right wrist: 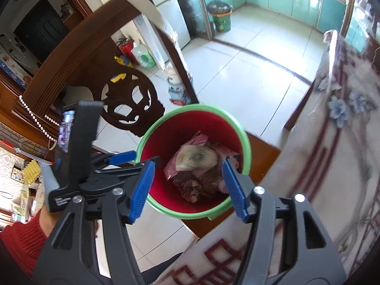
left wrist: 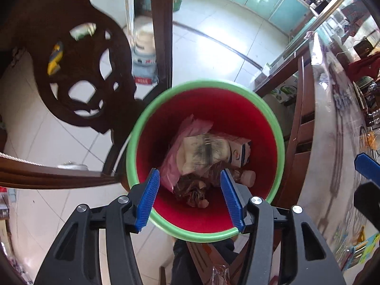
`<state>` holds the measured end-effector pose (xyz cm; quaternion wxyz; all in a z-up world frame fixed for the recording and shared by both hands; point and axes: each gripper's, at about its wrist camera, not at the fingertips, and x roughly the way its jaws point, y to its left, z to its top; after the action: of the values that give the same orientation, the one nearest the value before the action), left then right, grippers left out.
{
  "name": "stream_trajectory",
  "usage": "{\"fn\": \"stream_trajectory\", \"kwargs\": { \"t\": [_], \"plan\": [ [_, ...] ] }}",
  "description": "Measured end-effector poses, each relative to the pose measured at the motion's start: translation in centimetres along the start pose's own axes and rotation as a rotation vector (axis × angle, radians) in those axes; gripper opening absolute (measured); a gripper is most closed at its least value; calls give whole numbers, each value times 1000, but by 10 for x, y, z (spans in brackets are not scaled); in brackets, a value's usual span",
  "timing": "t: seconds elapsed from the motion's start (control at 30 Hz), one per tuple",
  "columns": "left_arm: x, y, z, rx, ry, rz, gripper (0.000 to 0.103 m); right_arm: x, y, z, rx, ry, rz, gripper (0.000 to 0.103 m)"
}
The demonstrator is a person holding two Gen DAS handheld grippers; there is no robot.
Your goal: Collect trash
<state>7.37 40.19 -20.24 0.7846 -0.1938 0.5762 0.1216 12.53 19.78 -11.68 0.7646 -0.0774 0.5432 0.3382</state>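
A red bin with a green rim [left wrist: 204, 84] stands below both grippers, its rim [right wrist: 197, 108] also showing in the right wrist view. Inside lie a pink plastic bag [left wrist: 175, 147], a blurred cream wrapper [left wrist: 204, 152], a small white carton [left wrist: 239, 149] and brown scraps [left wrist: 192, 190]. My left gripper [left wrist: 192, 199] hangs over the bin's near rim, open, with nothing between its blue pads. My right gripper [right wrist: 187, 190] is open too, above the same rim and also empty. The left gripper [right wrist: 142, 158] shows beside it, held by a hand in a red sleeve [right wrist: 21, 237].
A carved dark wooden chair back [left wrist: 78, 71] stands left of the bin. A table with a patterned cloth [right wrist: 332, 154] runs along the right. The bin rests on a brown wooden surface [right wrist: 261, 152]. White tiled floor [right wrist: 249, 71] lies beyond, with a green bin [right wrist: 222, 19] far back.
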Motion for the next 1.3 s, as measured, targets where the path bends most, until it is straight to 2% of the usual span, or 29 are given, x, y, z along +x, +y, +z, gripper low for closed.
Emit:
{"fn": "stream_trajectory", "kwargs": {
  "t": [0.07, 0.13, 0.17, 0.4, 0.67, 0.87, 0.93, 1.0, 1.07, 1.1, 1.13, 1.23, 1.3],
  "plan": [
    [-18, -8, -1, 19, -56, 1, 51, -15, -2, -1, -3, -32, -18, 70],
    [-35, -16, -1, 34, -109, -4, 64, -34, -5, -4, -3, -77, -42, 80],
    [-44, -22, -2, 42, -134, -18, 64, -42, -7, -5, 1, -94, -49, 81],
    [-70, -76, -16, 113, -173, -94, 64, -86, -35, -28, 60, -148, -80, 83],
    [-94, -141, -57, 129, -204, -109, 64, -135, -75, -73, 76, -179, -115, 84],
    [-112, -202, -93, 151, -246, -132, 64, -189, -122, -114, 105, -243, -143, 95],
    [-120, -221, -103, 147, -271, -148, 69, -207, -135, -127, 97, -265, -190, 97],
    [-130, -236, -112, 129, -306, -163, 73, -226, -148, -139, 91, -289, -238, 98],
    [-143, -248, -120, 107, -361, -169, 81, -242, -157, -148, 94, -324, -263, 98],
    [-152, -252, -124, 89, -403, -165, 93, -255, -164, -155, 101, -362, -279, 98],
    [-161, -255, -128, 71, -452, -155, 95, -264, -168, -159, 105, -392, -286, 98],
    [-188, -266, -141, 52, -607, -116, 95, -295, -180, -176, 121, -530, -320, 98],
    [-202, -276, -148, 67, -685, -87, 95, -310, -183, -184, 128, -611, -373, 98]
  ]
}}
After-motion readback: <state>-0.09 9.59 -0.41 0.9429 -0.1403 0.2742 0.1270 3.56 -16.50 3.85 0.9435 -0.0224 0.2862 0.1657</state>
